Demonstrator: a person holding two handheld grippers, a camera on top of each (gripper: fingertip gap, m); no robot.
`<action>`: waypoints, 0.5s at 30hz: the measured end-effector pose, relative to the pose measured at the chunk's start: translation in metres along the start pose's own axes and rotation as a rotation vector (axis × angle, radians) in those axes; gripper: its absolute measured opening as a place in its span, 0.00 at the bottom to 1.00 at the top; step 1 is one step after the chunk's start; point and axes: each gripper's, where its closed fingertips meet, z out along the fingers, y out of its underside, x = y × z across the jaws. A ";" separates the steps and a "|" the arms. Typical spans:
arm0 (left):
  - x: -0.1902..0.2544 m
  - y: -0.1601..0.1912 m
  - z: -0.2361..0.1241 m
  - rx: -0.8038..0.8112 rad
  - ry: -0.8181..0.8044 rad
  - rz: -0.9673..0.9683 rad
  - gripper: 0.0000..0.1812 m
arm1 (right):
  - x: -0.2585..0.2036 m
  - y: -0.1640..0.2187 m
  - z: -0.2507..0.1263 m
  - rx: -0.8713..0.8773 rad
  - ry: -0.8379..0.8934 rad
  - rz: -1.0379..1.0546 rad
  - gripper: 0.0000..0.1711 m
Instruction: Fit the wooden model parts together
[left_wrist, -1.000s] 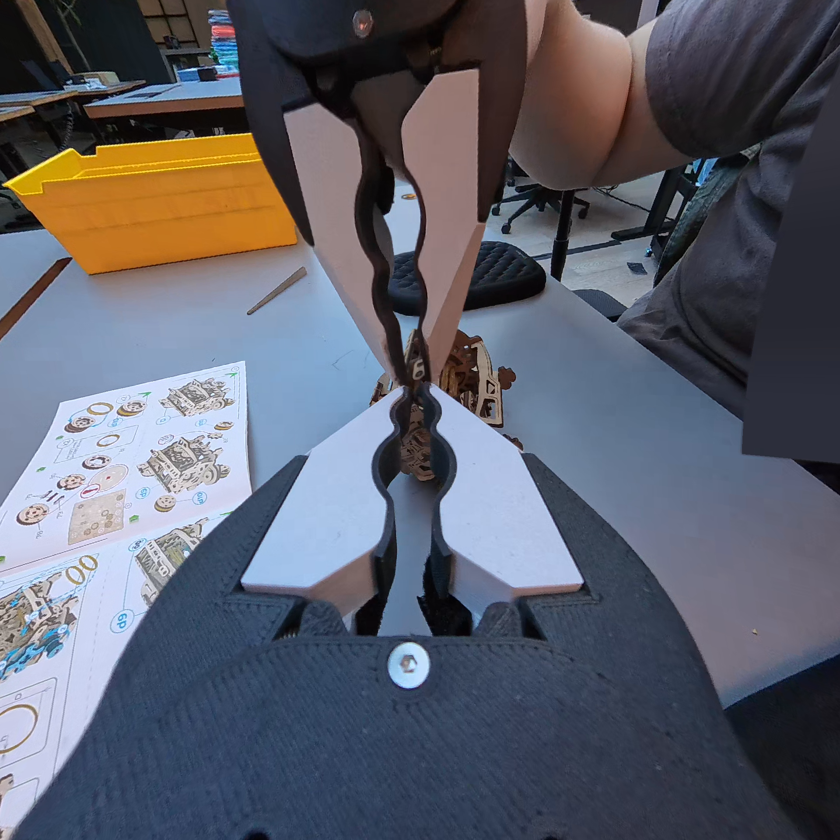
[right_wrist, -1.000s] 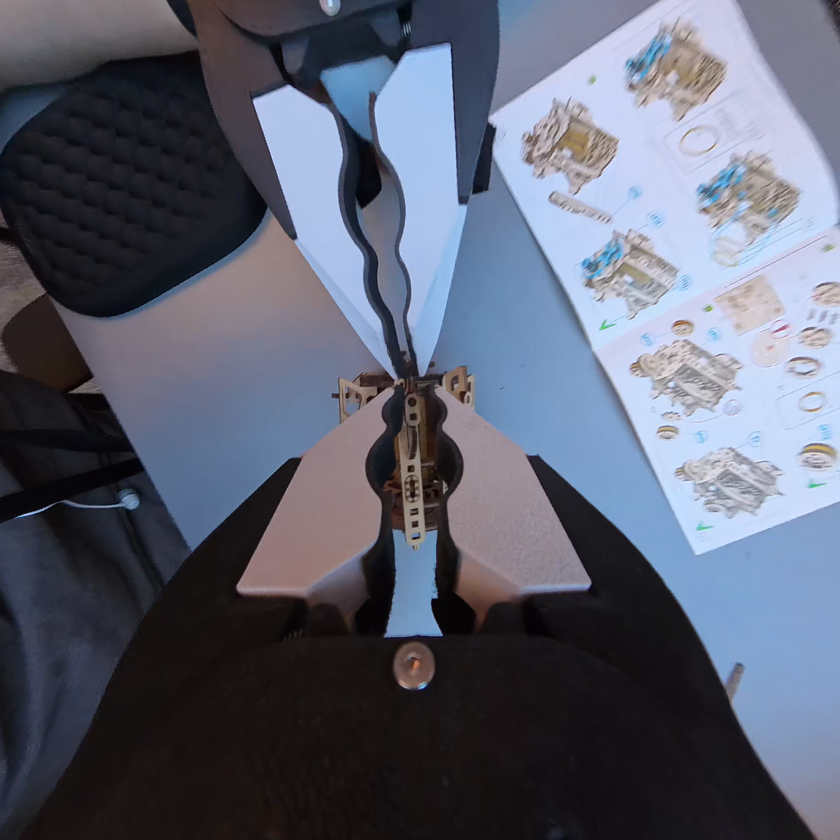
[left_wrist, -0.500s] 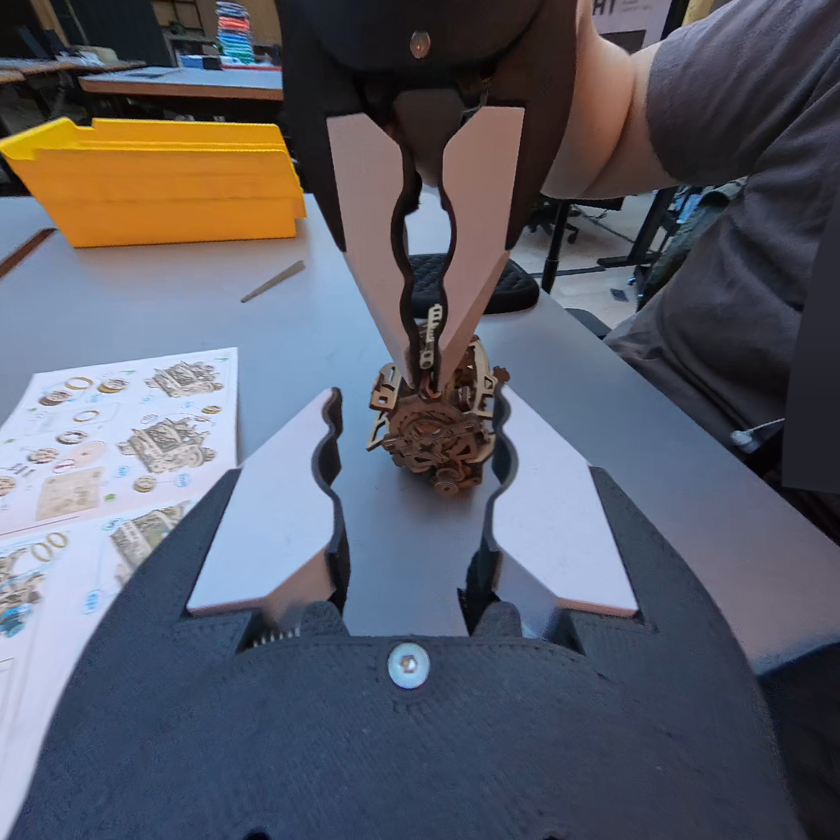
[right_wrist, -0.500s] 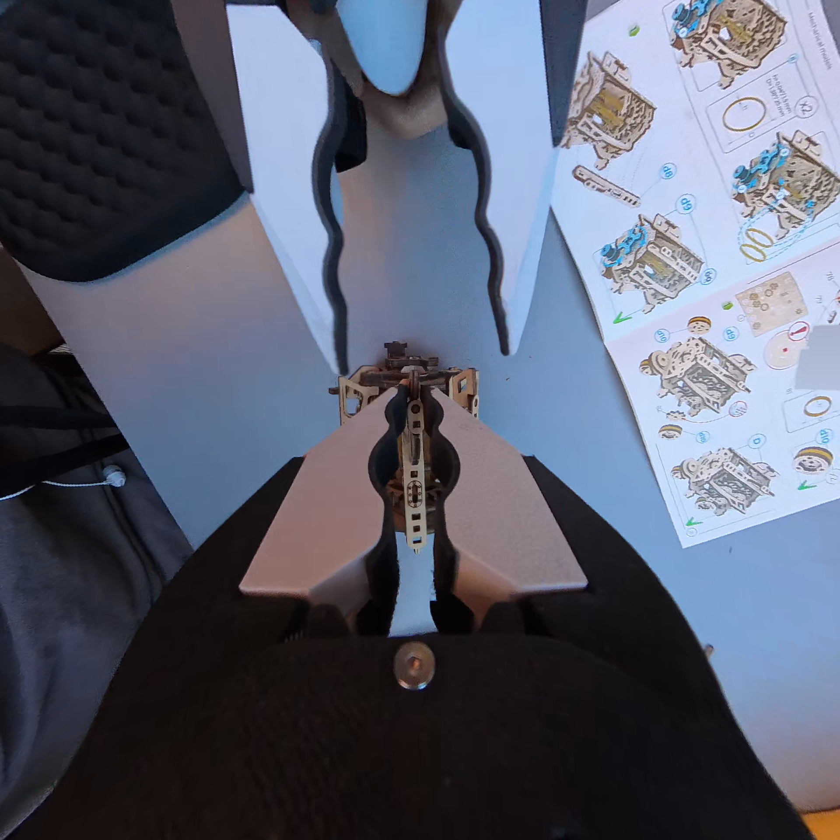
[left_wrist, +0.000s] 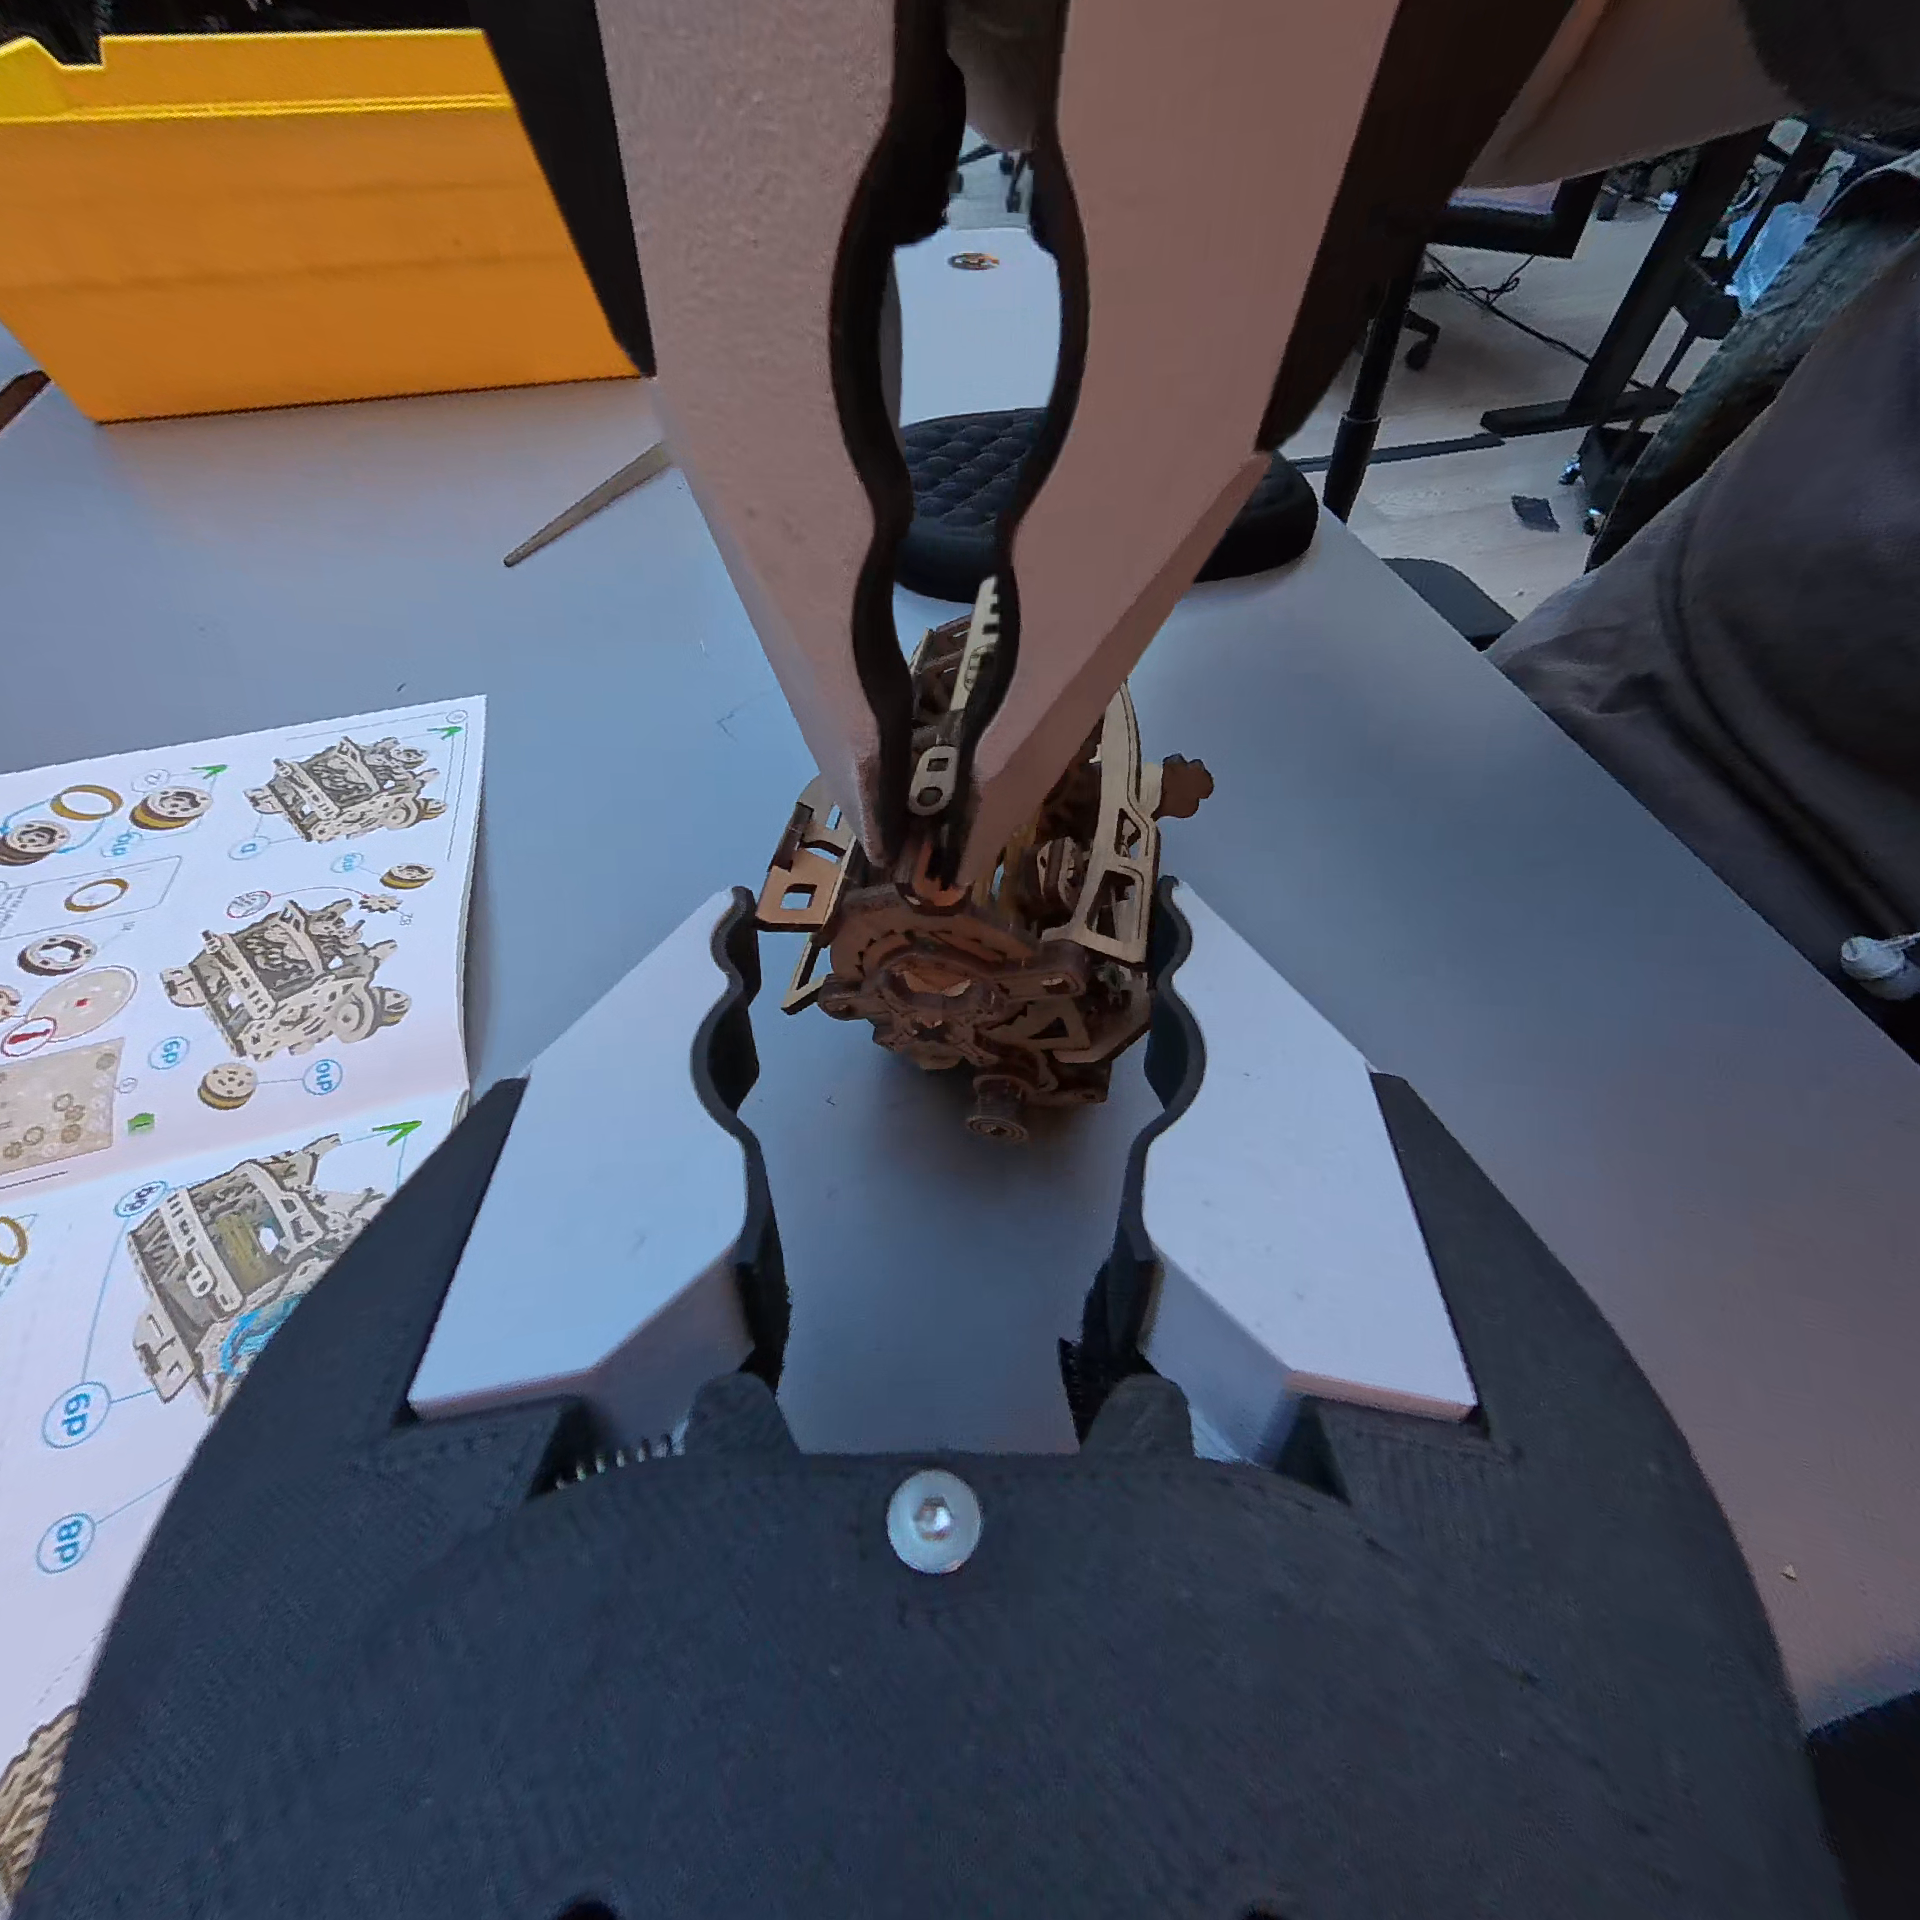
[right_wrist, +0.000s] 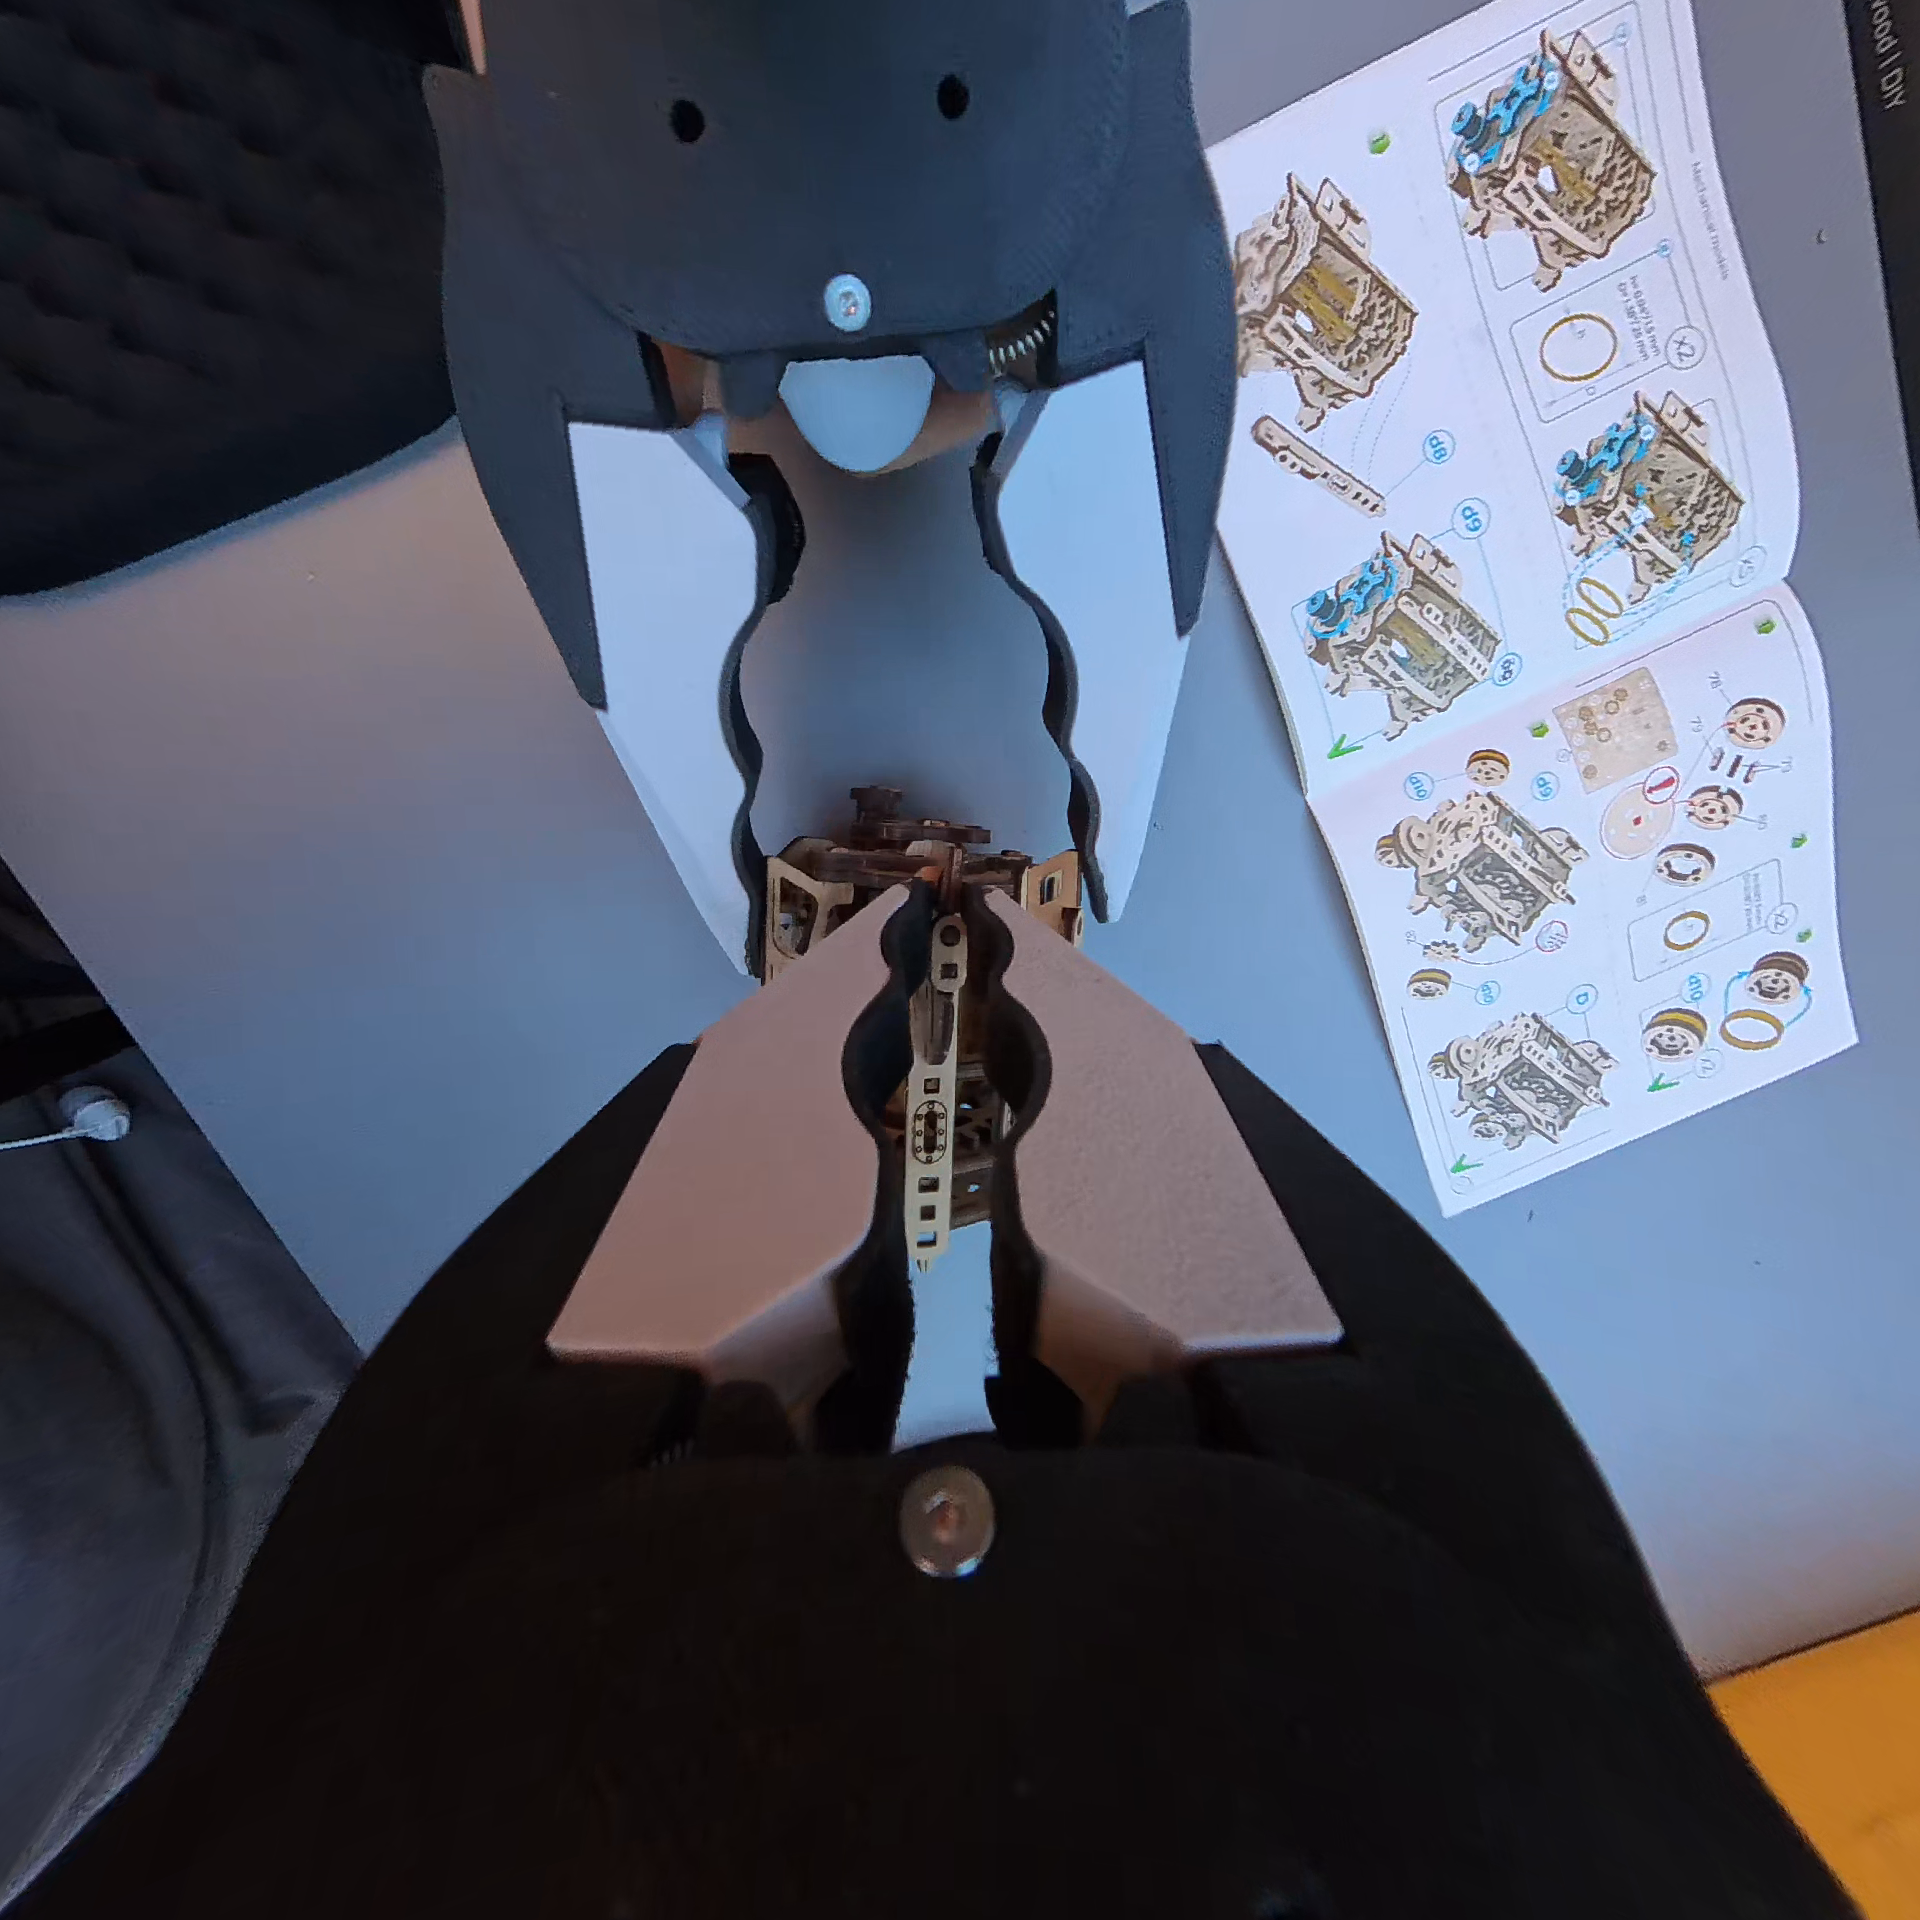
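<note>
On the grey bench (left_wrist: 1455, 935) the half-built wooden model (left_wrist: 966, 997) is taken as the landmark. To the left of the model, an open instruction booklet (left_wrist: 239, 935) is laid flat, and behind it, further to the left, a yellow bin (left_wrist: 291, 218) is placed. A thin wooden stick (left_wrist: 587, 504) lies on the bench between the bin and the model.

The left tool (left_wrist: 951, 914) is spread wide, and its two fingers are placed on either side of the model, close to its walls; contact cannot be confirmed. From above the model, the right tool (left_wrist: 925, 862) is brought down with its fingers pressed together on a narrow wooden strip (left_wrist: 940, 774), whose lower end meets the top of the model.

The step in hand is judged to be the fitting of this strip into the model. For the next move, the model should probably be steadied by the left tool, and the strip should be pushed straight down into its slot. The strip looks thin, so a sideways force could bend or break it.

In the left wrist view, the front gears of the model and the yellow bin are shown. In the right wrist view, the whole length of the wooden strip (right_wrist: 935, 1091) with its holes is seen between the fingers, and the spread of the left tool (right_wrist: 920, 914) around the wooden model (right_wrist: 914, 862) is seen from above.
</note>
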 end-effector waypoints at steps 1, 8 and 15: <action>0.000 0.000 0.000 0.000 0.002 -0.001 0.41 | 0.000 0.000 0.000 -0.010 0.007 -0.008 0.03; 0.000 -0.001 0.001 0.001 0.004 -0.004 0.41 | 0.001 0.001 0.000 -0.083 0.022 -0.040 0.03; -0.001 0.000 0.001 0.001 0.005 -0.008 0.41 | 0.003 0.001 0.000 -0.102 0.080 -0.077 0.03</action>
